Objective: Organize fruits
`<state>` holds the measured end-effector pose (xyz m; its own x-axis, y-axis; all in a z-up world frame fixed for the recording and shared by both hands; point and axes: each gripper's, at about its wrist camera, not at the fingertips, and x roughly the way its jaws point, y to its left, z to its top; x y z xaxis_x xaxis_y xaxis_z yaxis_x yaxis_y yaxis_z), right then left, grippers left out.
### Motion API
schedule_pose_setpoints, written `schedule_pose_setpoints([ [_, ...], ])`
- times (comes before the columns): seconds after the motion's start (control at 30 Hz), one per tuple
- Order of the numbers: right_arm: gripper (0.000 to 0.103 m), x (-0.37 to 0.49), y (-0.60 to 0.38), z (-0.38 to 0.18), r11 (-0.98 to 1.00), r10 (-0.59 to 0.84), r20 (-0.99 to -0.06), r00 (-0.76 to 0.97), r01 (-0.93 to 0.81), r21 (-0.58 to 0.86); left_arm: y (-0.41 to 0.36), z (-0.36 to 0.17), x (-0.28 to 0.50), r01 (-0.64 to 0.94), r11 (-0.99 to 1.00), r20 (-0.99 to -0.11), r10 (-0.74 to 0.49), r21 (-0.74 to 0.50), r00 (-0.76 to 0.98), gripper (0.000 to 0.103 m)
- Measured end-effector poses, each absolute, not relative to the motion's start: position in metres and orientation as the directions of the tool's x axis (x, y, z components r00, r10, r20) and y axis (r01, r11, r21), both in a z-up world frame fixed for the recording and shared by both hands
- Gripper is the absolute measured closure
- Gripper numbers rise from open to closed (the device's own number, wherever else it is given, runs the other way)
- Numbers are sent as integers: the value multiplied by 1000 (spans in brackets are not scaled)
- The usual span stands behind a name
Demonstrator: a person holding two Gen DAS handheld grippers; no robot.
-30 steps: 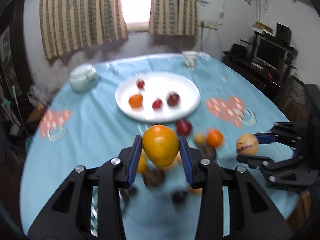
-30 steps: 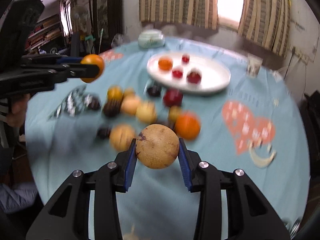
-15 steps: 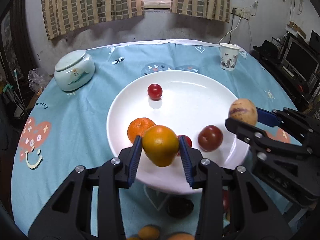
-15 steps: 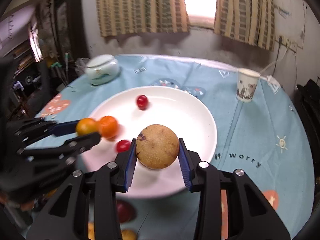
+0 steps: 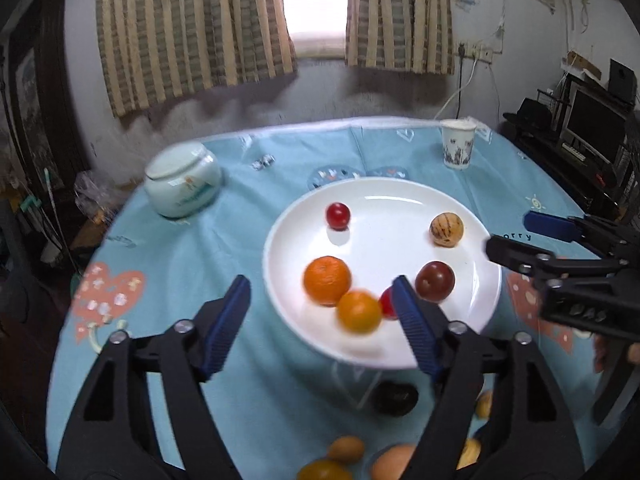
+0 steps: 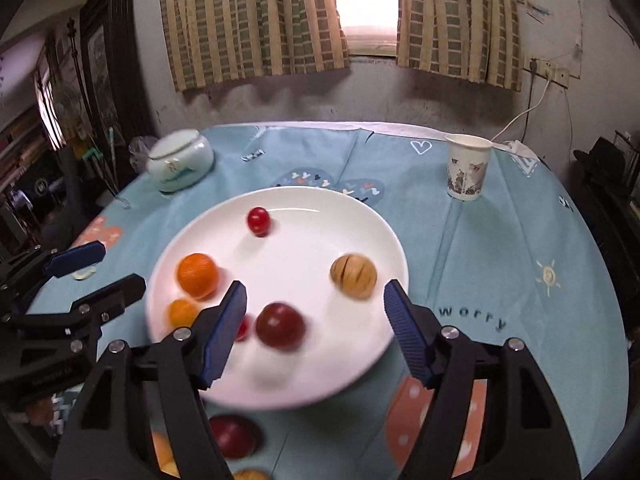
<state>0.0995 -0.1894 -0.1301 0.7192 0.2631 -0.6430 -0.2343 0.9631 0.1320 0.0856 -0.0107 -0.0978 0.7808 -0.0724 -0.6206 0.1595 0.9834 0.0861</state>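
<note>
**Inspector:** Presently, 1 round white glazed plate (image 5: pixel 472 312) sits on the table (image 5: pixel 224 248), which is covered by a light blue cloth printed with hearts and words. Contents, please.

**Assistant:** 6 fruits on the plate: a small glossy red one (image 5: pixel 338 216) at the far side, a tan striped round one (image 5: pixel 446 229), a dark red smooth one (image 5: pixel 435 281), a large dimpled orange (image 5: pixel 327 280), a smaller orange fruit (image 5: pixel 359 312), blurred, touching it, and a small red one (image 5: pixel 387 303) partly hidden.

**Inspector:** Grippers?

**Assistant:** The left hand-held gripper (image 5: pixel 322 298) has just been opening; jaws apart, pads clear of the smaller orange fruit between them. The right hand-held gripper (image 6: pixel 314 304) likewise, jaws apart, nothing pressed.

**Inspector:** Surroundings?

**Assistant:** A lidded pale green ceramic jar (image 5: pixel 182 186) and a printed paper cup (image 6: pixel 467 167) stand beyond the plate. More fruit (image 5: pixel 394 398) lies on the cloth nearer the camera. Striped curtains (image 6: pixel 256 20) flank a bright window; the wall is stained.
</note>
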Motion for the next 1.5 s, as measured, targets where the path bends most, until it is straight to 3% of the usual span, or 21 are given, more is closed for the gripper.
schedule_pose_setpoints([
  [0.13,27,35,-199,-128,945,325,-592,738,-281,167,25,-88,24,167,985,-570,-118,35,813,13],
  [0.2,13,3,-206,-136,934,357,-572,739,-288,210,39,-92,2,184,983,-575,-158,-13,803,11],
  [0.23,10,-12,-211,-142,925,379,-562,735,-291,244,46,-97,-8,186,982,-581,-171,-34,796,11],
  [0.47,9,-42,-244,-184,823,538,-529,656,-271,499,71,-153,-58,217,970,-654,-233,-107,720,11],
  [0.67,9,-37,-260,-192,786,548,-527,650,-187,589,45,-180,-63,295,956,-707,-204,7,678,12],
  [0.93,9,-42,-238,-187,819,551,-549,629,-279,502,43,-180,-57,297,955,-712,-211,-4,669,14],
  [1.2,9,-43,-220,-193,825,560,-595,577,-326,461,54,-186,-44,271,955,-737,-270,-122,620,14],
  [1.5,9,-40,-209,-202,839,544,-641,542,-329,433,51,-181,-52,269,959,-705,-252,-89,663,13],
])
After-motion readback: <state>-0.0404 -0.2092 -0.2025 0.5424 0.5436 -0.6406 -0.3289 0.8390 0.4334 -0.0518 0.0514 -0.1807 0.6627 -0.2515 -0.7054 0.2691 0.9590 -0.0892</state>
